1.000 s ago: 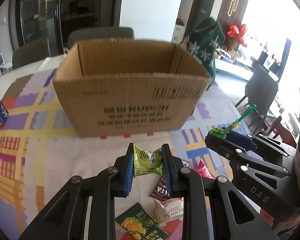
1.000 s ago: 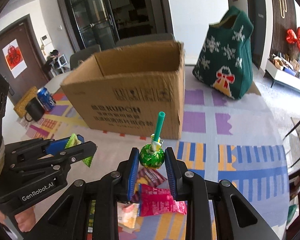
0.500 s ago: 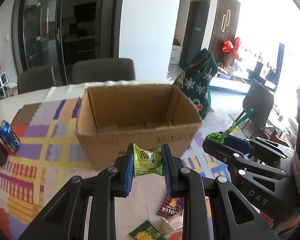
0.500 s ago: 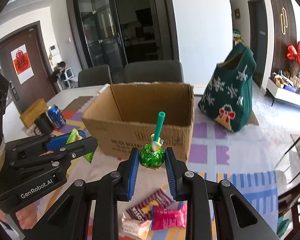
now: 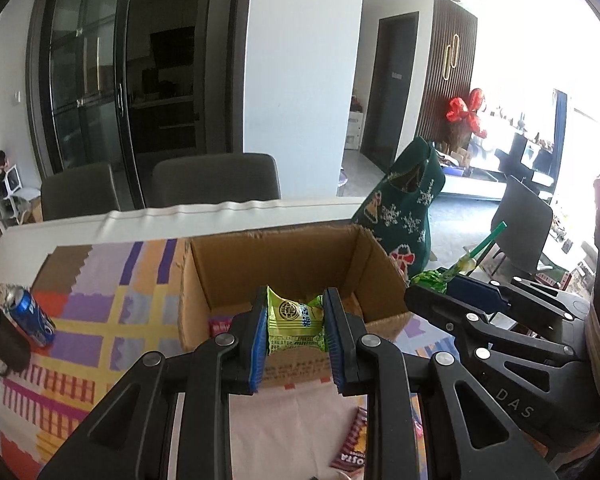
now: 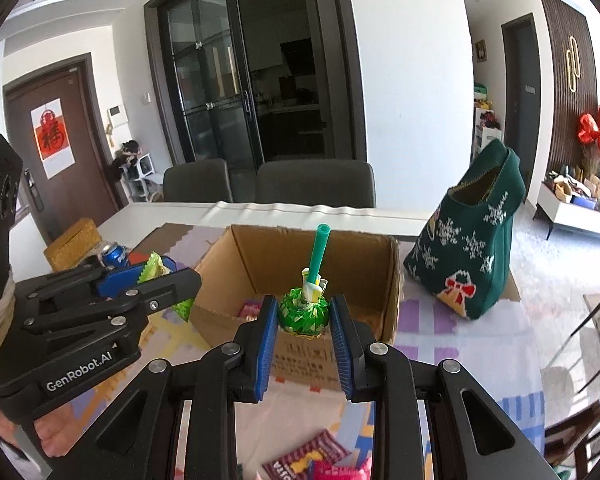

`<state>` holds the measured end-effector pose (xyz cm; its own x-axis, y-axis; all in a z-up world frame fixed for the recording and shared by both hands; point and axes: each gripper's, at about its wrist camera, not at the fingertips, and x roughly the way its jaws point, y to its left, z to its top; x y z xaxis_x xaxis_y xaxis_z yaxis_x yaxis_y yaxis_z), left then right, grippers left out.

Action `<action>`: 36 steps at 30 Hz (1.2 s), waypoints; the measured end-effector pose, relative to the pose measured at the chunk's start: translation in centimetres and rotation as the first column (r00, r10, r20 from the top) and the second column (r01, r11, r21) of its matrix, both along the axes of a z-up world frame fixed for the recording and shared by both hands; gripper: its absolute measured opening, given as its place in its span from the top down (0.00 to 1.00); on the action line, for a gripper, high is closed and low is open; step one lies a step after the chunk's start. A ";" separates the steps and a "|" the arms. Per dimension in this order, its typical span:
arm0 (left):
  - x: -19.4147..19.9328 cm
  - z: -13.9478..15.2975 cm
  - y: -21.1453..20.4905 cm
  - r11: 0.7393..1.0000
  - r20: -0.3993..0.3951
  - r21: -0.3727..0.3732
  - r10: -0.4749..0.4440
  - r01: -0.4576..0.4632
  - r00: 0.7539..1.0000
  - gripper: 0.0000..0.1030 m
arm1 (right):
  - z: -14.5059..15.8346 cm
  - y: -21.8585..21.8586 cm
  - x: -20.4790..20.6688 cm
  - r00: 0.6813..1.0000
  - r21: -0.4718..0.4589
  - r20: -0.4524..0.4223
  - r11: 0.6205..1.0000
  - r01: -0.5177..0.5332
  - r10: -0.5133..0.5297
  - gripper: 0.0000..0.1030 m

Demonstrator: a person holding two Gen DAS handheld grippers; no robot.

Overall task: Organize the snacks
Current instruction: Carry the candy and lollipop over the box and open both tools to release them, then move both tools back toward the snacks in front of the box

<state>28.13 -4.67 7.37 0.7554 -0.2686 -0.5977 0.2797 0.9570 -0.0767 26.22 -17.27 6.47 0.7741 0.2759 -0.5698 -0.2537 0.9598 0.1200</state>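
Observation:
My left gripper (image 5: 296, 324) is shut on a green snack packet (image 5: 295, 327), held above the near wall of an open cardboard box (image 5: 284, 256). My right gripper (image 6: 304, 322) is shut on a green foil lollipop (image 6: 303, 314) with a teal stick, also raised at the box's (image 6: 340, 248) near edge. A pink packet (image 5: 219, 323) lies inside the box. Each gripper shows in the other's view: the left gripper (image 6: 156, 276), the right gripper (image 5: 440, 284). Loose snack packets (image 6: 316, 462) lie on the table below.
A green Christmas stocking bag (image 6: 476, 240) stands right of the box. A blue soda can (image 5: 28, 316) and a dark mug (image 5: 4, 340) sit at the left on the patterned tablecloth (image 5: 100, 320). Grey chairs (image 5: 216, 180) stand behind the table.
Both grippers have risen with their snacks and now look down into the box from above its near edge; the box interior has come into view.

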 end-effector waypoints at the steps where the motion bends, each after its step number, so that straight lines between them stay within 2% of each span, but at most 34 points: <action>1: 0.3 0.1 0.0 1.000 0.004 0.007 0.001 -0.001 1.000 0.75 | 0.1 0.1 0.2 1.000 -0.003 0.000 1.000 -0.003 0.003 0.73; 9: 2.7 0.2 0.4 1.000 -0.009 0.018 0.011 -0.011 1.000 0.75 | 0.3 0.6 2.6 1.000 -0.013 -0.009 1.000 -0.019 0.018 0.73; 19: 6.2 -1.5 0.8 0.998 -0.058 0.046 0.035 -0.032 0.998 0.74 | -1.1 1.0 6.2 0.998 -0.024 -0.051 0.999 -0.024 0.023 0.73; 21: 6.6 -1.7 0.8 0.998 -0.056 0.056 0.044 -0.041 0.997 0.73 | -1.5 1.1 6.7 0.998 -0.026 -0.062 0.999 -0.022 0.020 0.73; 22: 6.8 -1.8 0.8 0.996 -0.052 0.070 0.060 -0.056 0.997 0.66 | -1.7 1.1 6.8 0.998 -0.025 -0.067 0.999 -0.022 0.021 0.73; 23: 6.9 -1.9 0.8 0.995 -0.051 0.077 0.064 -0.060 0.997 0.57 | -1.9 1.1 7.1 0.997 -0.027 -0.071 0.999 -0.020 0.018 0.72; 24: 6.8 -2.0 0.8 0.995 -0.045 0.077 0.063 -0.059 0.997 0.54 | -2.1 1.1 7.3 0.997 -0.036 -0.073 0.999 -0.012 0.009 0.68; 25: 6.6 -2.0 0.8 0.995 -0.038 0.078 0.062 -0.059 0.997 0.50 | -2.3 1.1 7.4 0.997 -0.047 -0.079 0.999 0.000 -0.003 0.54; 26: 6.4 -2.0 0.9 0.995 -0.036 0.081 0.064 -0.061 0.997 0.49 | -2.5 1.0 7.5 0.996 -0.052 -0.084 0.999 0.011 -0.015 0.45; 31: 5.3 -2.2 0.9 0.995 -0.035 0.076 0.064 -0.061 0.997 0.44 | -2.8 0.4 6.4 0.996 -0.054 -0.080 0.998 0.035 -0.040 0.44; 34: 4.0 -2.1 0.8 0.996 -0.028 0.074 0.058 -0.055 0.998 0.40 | -2.6 0.1 5.3 0.996 -0.064 -0.071 0.997 0.042 -0.047 0.37; 36: 3.0 -2.1 0.6 0.996 -0.025 0.072 0.048 -0.046 0.999 0.40 | -2.5 -0.3 4.5 0.997 -0.067 -0.059 0.996 0.053 -0.057 0.36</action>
<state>31.15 -4.05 5.23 0.7497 -0.1896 -0.6340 0.2335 0.9723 -0.0147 30.76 -17.60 3.97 0.7506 0.1940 -0.6317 -0.1942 0.9785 0.0697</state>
